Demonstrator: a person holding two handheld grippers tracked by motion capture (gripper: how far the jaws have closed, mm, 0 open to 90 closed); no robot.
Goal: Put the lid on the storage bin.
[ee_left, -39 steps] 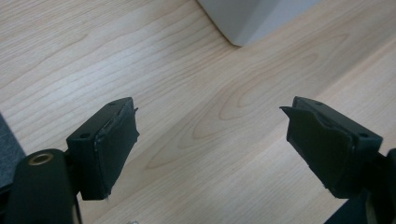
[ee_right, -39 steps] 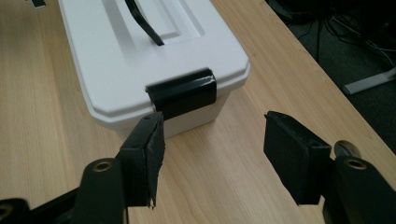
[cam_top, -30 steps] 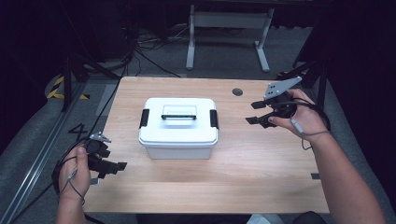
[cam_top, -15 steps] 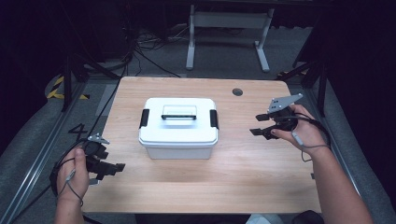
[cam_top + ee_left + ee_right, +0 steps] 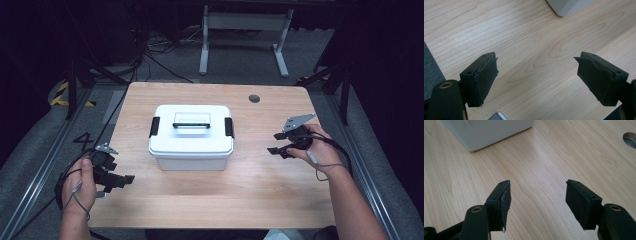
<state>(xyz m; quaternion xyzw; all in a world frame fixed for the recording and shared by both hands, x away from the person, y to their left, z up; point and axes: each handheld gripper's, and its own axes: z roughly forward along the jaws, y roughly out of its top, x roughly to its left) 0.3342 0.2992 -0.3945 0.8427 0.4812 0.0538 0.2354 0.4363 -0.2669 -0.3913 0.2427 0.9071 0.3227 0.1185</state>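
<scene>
Wooden surface [image 5: 215,200], dark floor around. White lidded box [image 5: 191,136] at center, black latches, handle on top. Left tool [image 5: 116,181] at 8 o'clock, jaws apart, empty. Right tool [image 5: 278,143] at 3 o'clock, jaws apart, empty.

white box [image 5: 191,137], blk latches, woodgrain table [image 5: 250,190]

- We see a pale wood desk [image 5: 210,200] with a round hole [image 5: 254,98] near its far right corner.
- Grey floor [image 5: 30,150] surrounds it, dim.
- Beyond the far edge stand a white frame [image 5: 245,22] and cables [image 5: 150,55].
</scene>
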